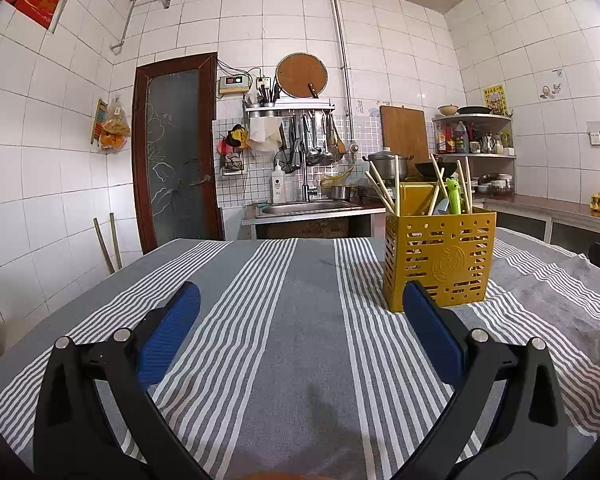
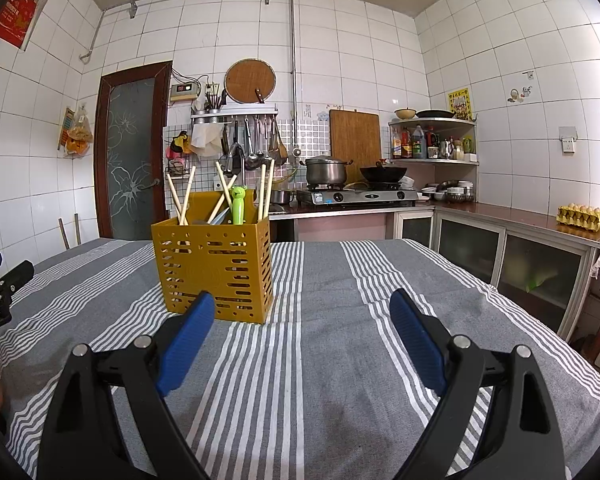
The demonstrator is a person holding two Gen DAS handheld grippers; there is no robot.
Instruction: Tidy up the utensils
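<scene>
Although both tools are idle above the striped tablecloth (image 1: 300, 300), the layout permits a judgement on the step in hand. Taken from left to right: the left gripper (image 1: 300, 304) hovers low over the cloth with its blue pads spread wide and nothing between them; it is released. Ahead of it and to its right stands the yellow utensil caddy (image 1: 440, 260), upright on the cloth, its near corner just behind the right-hand pad in this view.

The right gripper (image 2: 302, 312) is likewise spread and empty, with the caddy ahead and to its left, so the holder sits between the two tools.

No loose utensil is visible on the cloth in either view. The task therefore appears either complete or at a sorting stage within the caddy; which one cannot be told.

Condition of the caddy: perforated plastic walls with slotted openings and an embossed round emblem on one face. It holds pale wooden chopsticks (image 2: 184, 200) leaning at mixed angles, a green frog-topped utensil (image 2: 238, 204) standing near the middle, and a bluish item beside it, not identifiable.

Recommended practice, should regrouping follow: steady the caddy wall with one tool, since it looks light and may slide on cloth, and pinch one chopstick near its upper end, lifting straight up.
</scene>
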